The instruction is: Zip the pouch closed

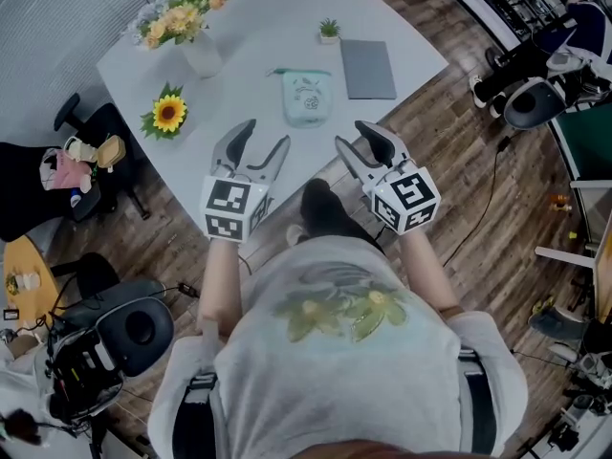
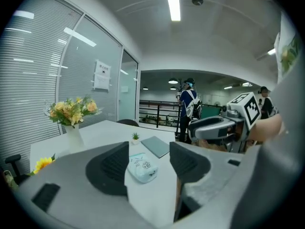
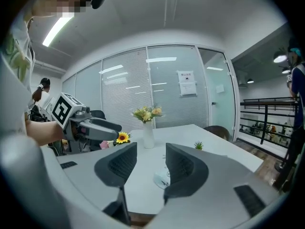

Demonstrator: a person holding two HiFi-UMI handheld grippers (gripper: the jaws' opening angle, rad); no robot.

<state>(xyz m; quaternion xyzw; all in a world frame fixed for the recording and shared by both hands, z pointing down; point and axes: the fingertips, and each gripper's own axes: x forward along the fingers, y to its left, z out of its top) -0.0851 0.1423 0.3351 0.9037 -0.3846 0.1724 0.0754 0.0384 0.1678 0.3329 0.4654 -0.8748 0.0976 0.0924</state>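
Table (image 1: 258, 27): white. Left gripper (image 1: 268, 134), right gripper (image 1: 350, 134): both sets of jaws wide apart, empty, over near edge. 1 vase (image 1: 203, 57) holds yellow flowers (image 1: 182, 12). Pouch (image 1: 307, 97) lies flat mid-table, beyond both grippers, untouched; contents unseen.

The right gripper (image 3: 150, 147) fills the lower centre of the frame, its two dark jaws standing apart with only bare white tabletop (image 3: 141, 185) between them. A pale pouch (image 3: 160, 179) lies on the tabletop just past the right-hand jaw, which hides most of it (its zip cannot be made out). Further back, at centre, a white vase (image 3: 148, 138) holds yellow flowers (image 3: 147, 113), with a sunflower (image 3: 123, 138) to its left and a small potted plant (image 3: 198, 146) to its right. At the left edge, the left gripper (image 3: 114, 129) reaches in, marker cube (image 3: 64, 109) toward the camera.
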